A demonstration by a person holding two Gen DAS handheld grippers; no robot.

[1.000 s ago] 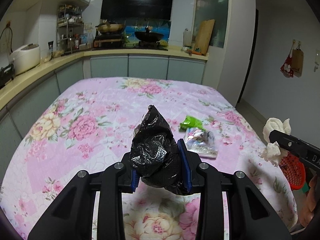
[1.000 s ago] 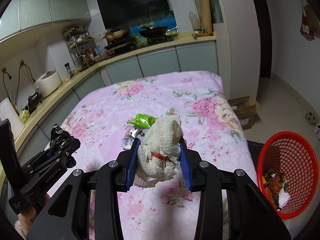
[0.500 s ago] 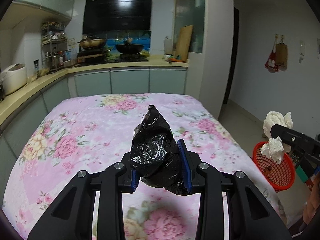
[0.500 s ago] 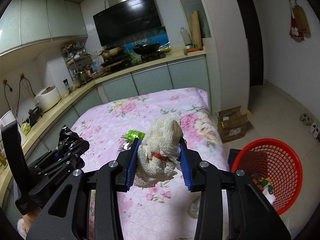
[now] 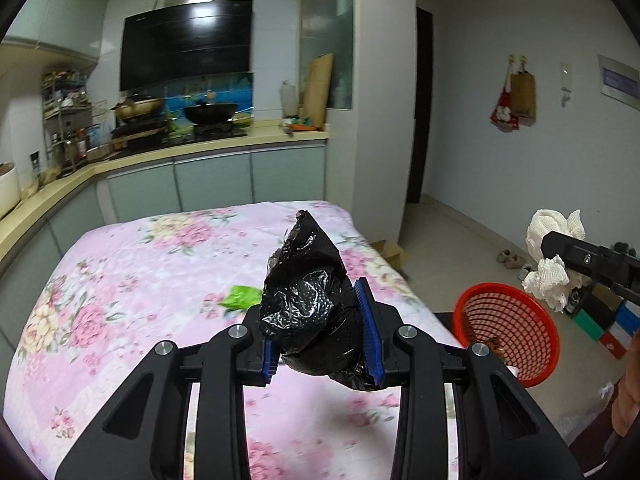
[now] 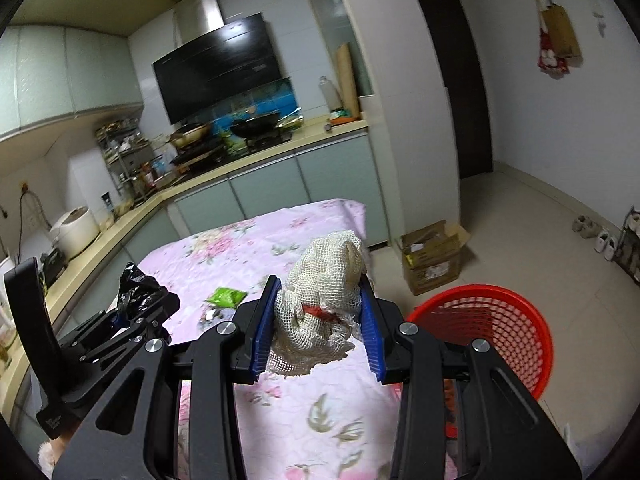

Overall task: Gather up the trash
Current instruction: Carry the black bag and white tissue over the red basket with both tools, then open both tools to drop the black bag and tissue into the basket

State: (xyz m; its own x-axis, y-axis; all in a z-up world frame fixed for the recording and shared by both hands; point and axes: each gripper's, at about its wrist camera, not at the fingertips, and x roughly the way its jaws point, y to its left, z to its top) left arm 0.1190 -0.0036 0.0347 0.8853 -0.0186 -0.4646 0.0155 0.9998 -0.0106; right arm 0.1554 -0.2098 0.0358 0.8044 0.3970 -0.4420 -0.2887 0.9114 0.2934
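Left gripper (image 5: 320, 332): a crumpled black plastic bag (image 5: 310, 300) is clamped between the blue fingers and held above the flowered table.
Right gripper (image 6: 318, 326): a wad of white mesh cloth (image 6: 324, 304) is gripped between the fingers, over the table's edge.
Red basket (image 6: 508, 328): it is set on the floor beside the table, with scraps seen inside.
Green wrapper (image 6: 226, 297): it is left lying on the flowered cloth (image 5: 132, 264).
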